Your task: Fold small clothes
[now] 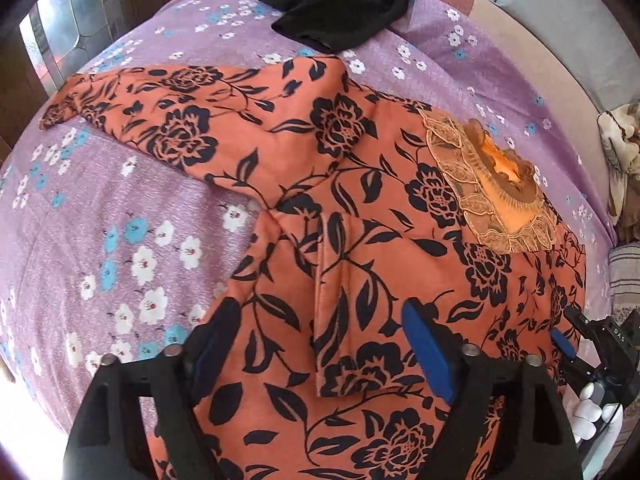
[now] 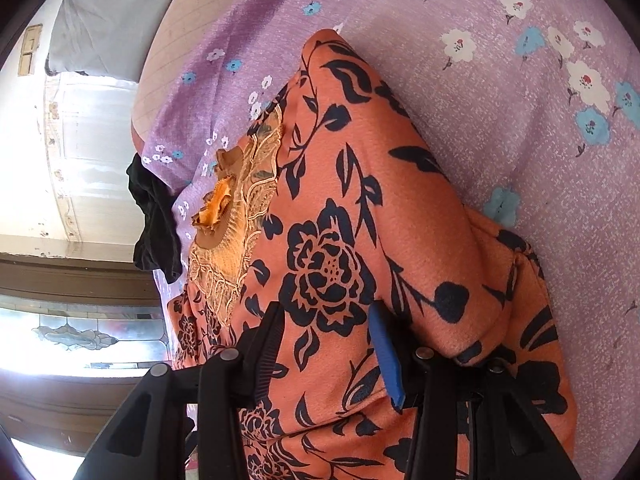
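An orange garment with black flowers lies spread on the bed, its lace neckline at the right and one sleeve stretched to the left. My left gripper hovers open over the garment's lower part, a folded strip of cloth between its blue-padded fingers. My right gripper is open over the same garment, and shows at the right edge of the left wrist view. The lace neckline lies to its left.
A black garment lies at the far side of the bed; it also shows in the right wrist view. The purple flowered bedsheet surrounds the orange garment. A window with patterned glass and a wooden frame stand beyond the bed. A crumpled beige cloth lies at the right.
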Tool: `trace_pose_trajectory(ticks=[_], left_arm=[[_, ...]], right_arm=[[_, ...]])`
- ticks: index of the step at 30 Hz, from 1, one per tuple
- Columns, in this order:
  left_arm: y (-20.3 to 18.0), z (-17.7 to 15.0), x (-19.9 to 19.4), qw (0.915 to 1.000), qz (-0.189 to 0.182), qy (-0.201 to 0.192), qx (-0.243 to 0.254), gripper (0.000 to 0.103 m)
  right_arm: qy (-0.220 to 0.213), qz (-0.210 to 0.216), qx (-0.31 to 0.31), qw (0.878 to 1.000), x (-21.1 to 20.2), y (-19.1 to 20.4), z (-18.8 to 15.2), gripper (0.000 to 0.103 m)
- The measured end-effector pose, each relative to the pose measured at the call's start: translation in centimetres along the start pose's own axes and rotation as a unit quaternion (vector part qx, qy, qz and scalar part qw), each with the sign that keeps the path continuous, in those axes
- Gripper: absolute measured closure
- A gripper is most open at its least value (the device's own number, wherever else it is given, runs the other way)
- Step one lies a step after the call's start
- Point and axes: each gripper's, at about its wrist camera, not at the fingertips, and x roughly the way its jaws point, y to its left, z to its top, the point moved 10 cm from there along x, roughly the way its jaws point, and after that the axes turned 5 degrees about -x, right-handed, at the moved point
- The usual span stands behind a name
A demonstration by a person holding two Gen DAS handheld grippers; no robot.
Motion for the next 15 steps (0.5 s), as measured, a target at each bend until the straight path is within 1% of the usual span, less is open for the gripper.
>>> trace_pose_trajectory(ticks=[1,2,4,5,6,7,9,10,12,14,15], left_arm=[[-0.5,-0.2,0.5,0.9999,-0.007,0.01,0.006,0.044],[-1.0,-0.5,1.1,0.9996,-0.013,0.021,0.013,0.048],[-1.3,-0.8,2.6,0.9989,-0.019,0.042,0.012,0.065],[-1.1,-0.9,3.1,0.9988,-0.014,0.046,0.007,0.067],[-1.0,-0.9,3.2,0.9989,-0.013,0.044,0.005,0.074],[-1.0,-0.8,3.1,0.9991,-0.014,0.039,0.007,0.085],[-1.2,-0.5,2.0,0.9994,-0.023,0.025,0.011,0.092],[-1.5,-0.1,1.2,0.9995,-0.026,0.012,0.017,0.093],[-2.5,1.1,-0.6,0.9985,-0.027,-0.02,0.042,0.094],[-4.2,2.5,-2.5,0.9957,-0.032,-0.047,0.073,0.095],[-5.1,3.3,-3.4,0.9938,-0.034,-0.059,0.088,0.095]], right_arm=[[0.0,0.0,-0.001,1.0,0.0,0.0,0.0,0.054],[-0.001,-0.001,-0.002,1.0,0.1,0.1,0.0,0.054],[-0.001,-0.003,-0.006,1.0,0.1,0.2,0.1,0.053],[-0.002,-0.004,-0.008,1.0,0.1,0.3,0.1,0.052],[-0.003,-0.005,-0.01,1.0,0.1,0.3,0.1,0.052],[-0.004,-0.006,-0.012,1.0,0.1,0.3,0.0,0.052],[-0.004,-0.007,-0.014,1.0,0.1,0.4,0.0,0.052],[-0.004,-0.006,-0.014,1.0,0.1,0.4,0.0,0.052],[-0.006,-0.006,-0.011,1.0,0.0,0.4,0.1,0.052],[-0.022,-0.001,-0.009,1.0,-0.4,0.8,0.1,0.052],[-0.032,0.009,-0.015,0.999,-0.6,1.3,0.1,0.051]])
